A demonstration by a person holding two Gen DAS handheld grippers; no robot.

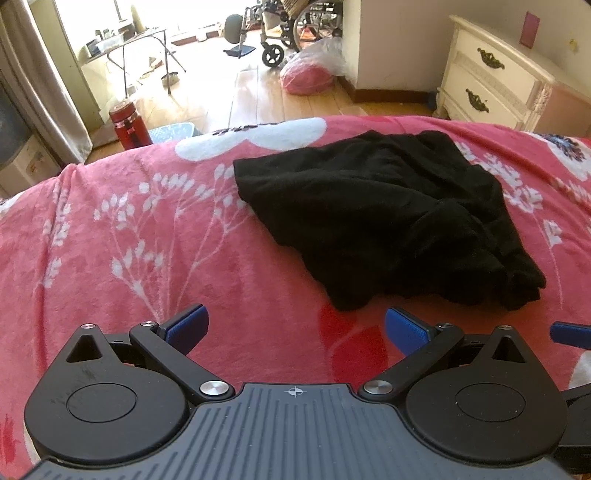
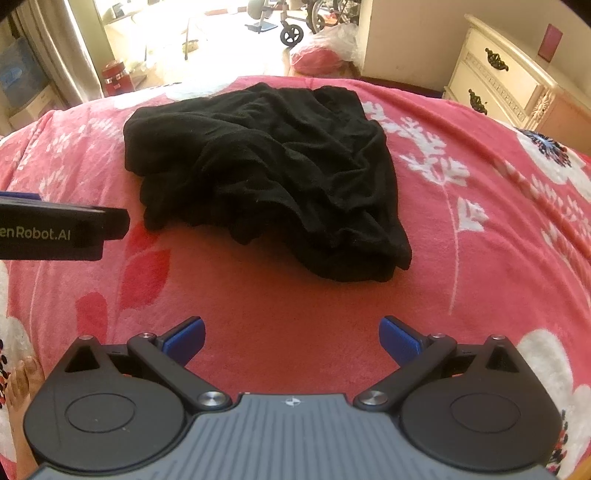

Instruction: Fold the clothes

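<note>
A crumpled black garment point(image 1: 384, 218) lies in a loose heap on the pink flowered blanket point(image 1: 129, 240). In the right wrist view the same black garment point(image 2: 266, 173) sits straight ahead on the blanket point(image 2: 480, 221). My left gripper point(image 1: 295, 328) hovers over the blanket just short of the garment's near edge, open, with nothing between its blue pads. My right gripper point(image 2: 291, 339) is also open and empty, a little back from the garment. The left gripper's body point(image 2: 62, 232) shows at the left edge of the right wrist view.
A cream bedside cabinet point(image 1: 495, 77) stands beyond the bed at right. On the wooden floor are a red jar point(image 1: 129, 123), a pink bundle in plastic point(image 1: 310, 74), a folding table point(image 1: 129, 40) and a wheelchair point(image 1: 288, 33). A person's bare foot point(image 2: 22, 384) shows at lower left.
</note>
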